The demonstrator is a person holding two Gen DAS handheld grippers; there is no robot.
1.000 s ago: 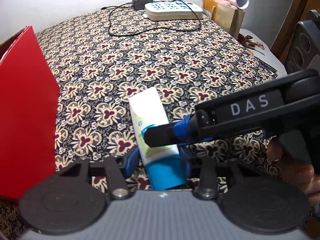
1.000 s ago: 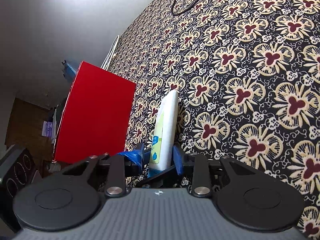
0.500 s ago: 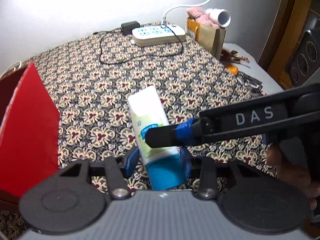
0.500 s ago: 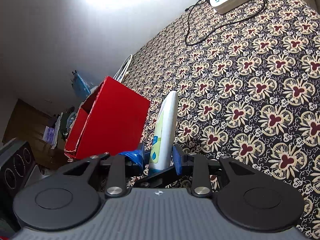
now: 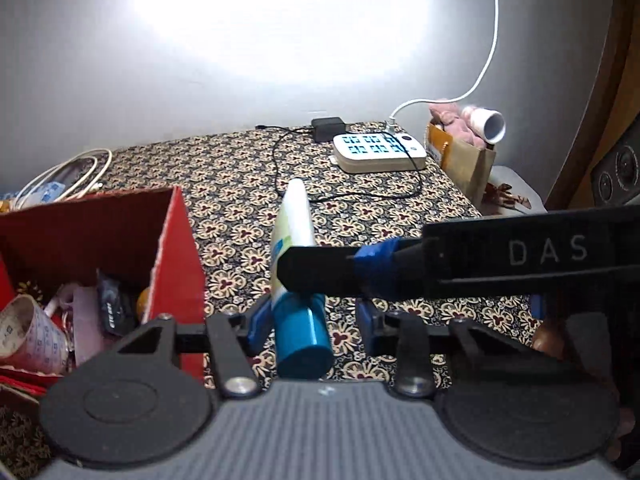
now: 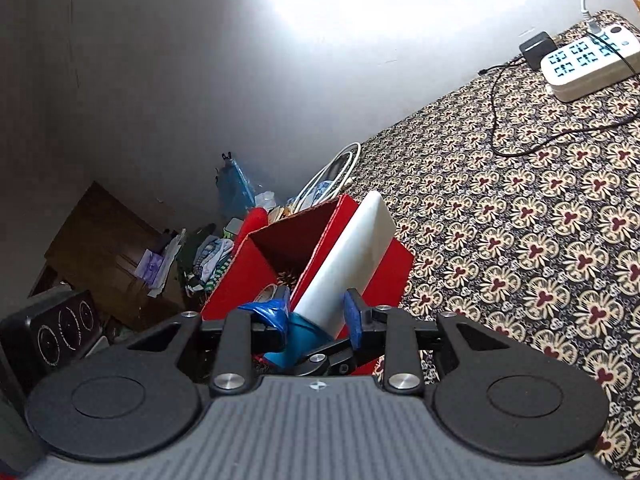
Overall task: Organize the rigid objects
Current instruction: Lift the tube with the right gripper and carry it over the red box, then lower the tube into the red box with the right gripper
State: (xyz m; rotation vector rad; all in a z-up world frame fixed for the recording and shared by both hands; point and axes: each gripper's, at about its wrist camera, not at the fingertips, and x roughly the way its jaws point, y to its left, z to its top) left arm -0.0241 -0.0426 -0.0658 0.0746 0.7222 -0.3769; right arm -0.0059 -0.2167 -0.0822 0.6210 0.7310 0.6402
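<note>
- Left wrist view, far left: red box point(image 5: 176, 256) sits open on the patterned tablecloth point(image 5: 240, 184), already w/ a paper cup point(image 5: 28, 336) & other small bits inside.
- Centre: white tube point(image 5: 294, 224) w/ blue cap point(image 5: 302, 336) is off the cloth, tip aimed away, just right of the box wall.
- Left gripper point(image 5: 306, 320) is clamped on the cap end; its jaws have just been closing, cap squeezed between the blue pads.
- Right: right gripper point(image 5: 288, 270) reaches across & pinches the tube body just above the cap, so both tools hold the same item.
- Right wrist view: same tube point(image 6: 352, 256) runs up from betw. the pads of the right gripper point(image 6: 320, 314), in front of the box's near wall point(image 6: 384, 272). Jaws have just been closing on it.
- Handling, my read: plastic tube, prob. light; body soft & squashy, glossy so may slip. Cap is the stiff part → best hold is cap or shoulder, not mid-body.
- Two grips at one end leave the long tip free; watch it clipping the box rim on the way in.
- Far right: power strip point(image 6: 588, 64) & black cable point(image 6: 520, 136), well apart from the work.
</note>
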